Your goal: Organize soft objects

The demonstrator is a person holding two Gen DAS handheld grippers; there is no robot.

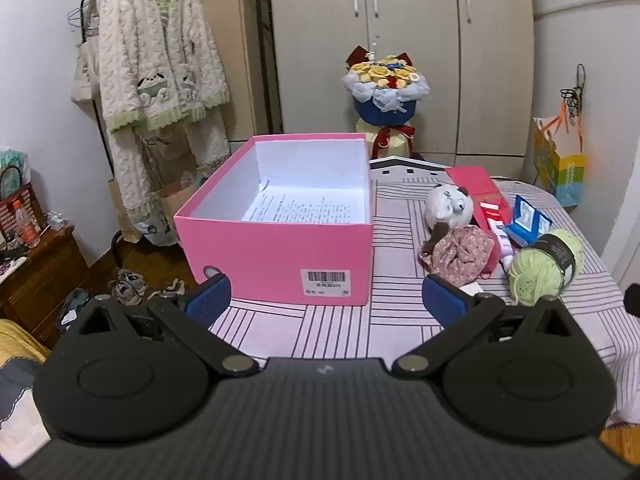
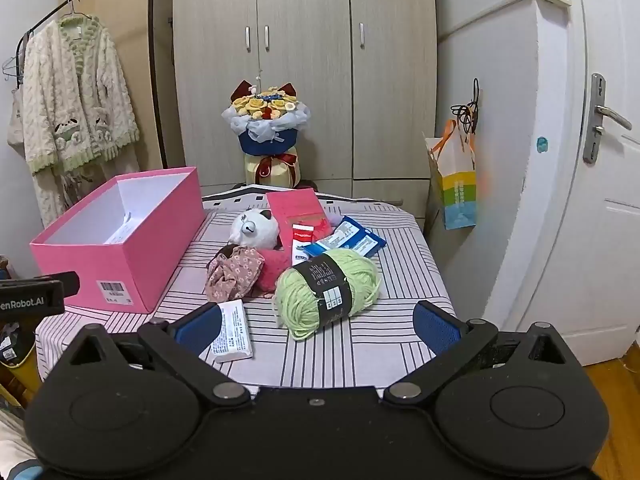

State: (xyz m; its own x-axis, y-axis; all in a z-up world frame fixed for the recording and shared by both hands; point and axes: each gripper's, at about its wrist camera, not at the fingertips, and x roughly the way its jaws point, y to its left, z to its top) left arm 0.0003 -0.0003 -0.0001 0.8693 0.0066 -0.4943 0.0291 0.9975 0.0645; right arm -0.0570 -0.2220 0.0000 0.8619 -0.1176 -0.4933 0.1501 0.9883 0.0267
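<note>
An open pink box (image 1: 280, 256) (image 2: 132, 256) stands on the striped table, with a printed sheet lying inside. To its right lie a white plush toy (image 1: 448, 204) (image 2: 256, 228), a floral fabric scrunchie (image 1: 460, 254) (image 2: 234, 272), a pink soft item (image 2: 272, 268) and a green yarn ball (image 1: 542, 266) (image 2: 328, 292). My left gripper (image 1: 326, 298) hangs open in front of the box with nothing between its fingers. My right gripper (image 2: 316, 326) is open too, just short of the yarn.
A white packet (image 2: 234, 330) lies by the right gripper's left finger. A red tube (image 2: 302, 242), a blue wipes pack (image 2: 352, 240) and a red card (image 2: 294, 204) lie behind the soft things. A flower bouquet (image 2: 268, 132), wardrobe, clothes rack and door surround the table.
</note>
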